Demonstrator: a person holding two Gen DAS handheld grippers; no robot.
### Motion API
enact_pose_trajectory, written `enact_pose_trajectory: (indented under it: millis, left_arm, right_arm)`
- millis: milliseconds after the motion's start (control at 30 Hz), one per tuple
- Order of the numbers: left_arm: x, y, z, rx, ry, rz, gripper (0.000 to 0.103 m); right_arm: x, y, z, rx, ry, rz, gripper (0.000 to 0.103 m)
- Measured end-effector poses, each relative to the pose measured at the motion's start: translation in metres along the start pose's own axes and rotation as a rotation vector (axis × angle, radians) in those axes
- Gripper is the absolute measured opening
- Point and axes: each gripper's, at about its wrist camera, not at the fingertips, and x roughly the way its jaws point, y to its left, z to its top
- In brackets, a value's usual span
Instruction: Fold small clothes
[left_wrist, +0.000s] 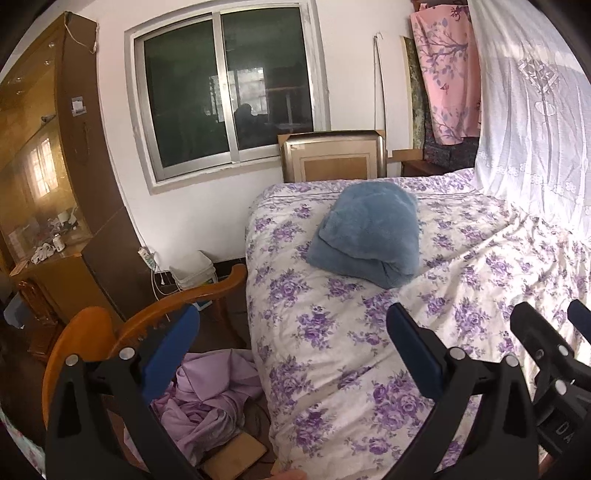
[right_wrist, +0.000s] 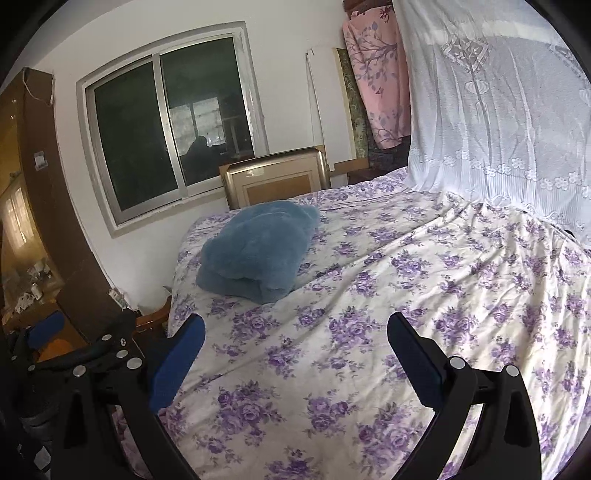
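A blue fleece garment (left_wrist: 367, 232) lies folded in a bundle on the floral bed cover (left_wrist: 332, 332), near the bed's far left corner; it also shows in the right wrist view (right_wrist: 255, 251). My left gripper (left_wrist: 291, 332) is open and empty, held above the bed's near left edge, well short of the bundle. My right gripper (right_wrist: 295, 339) is open and empty above the bed cover (right_wrist: 406, 295), with the bundle ahead and to its left. The right gripper's body shows at the right edge of the left wrist view (left_wrist: 546, 354).
A wooden chair (left_wrist: 110, 332) stands left of the bed with crumpled lilac cloth (left_wrist: 207, 402) on the floor beside it. A wooden cabinet (left_wrist: 48, 184) stands at left. A white lace curtain (right_wrist: 498, 122) hangs at right. A framed panel (left_wrist: 332, 157) leans behind the bed under the window (left_wrist: 225, 92).
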Motion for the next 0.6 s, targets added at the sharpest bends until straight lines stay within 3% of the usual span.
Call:
enact_pose_trajectory:
  millis: [600]
  left_arm:
    - [0.023, -0.026, 0.003, 0.055, 0.028, -0.016, 0.099]
  right_arm:
    - [0.017, -0.016, -0.001, 0.017, 0.024, -0.061, 0.1]
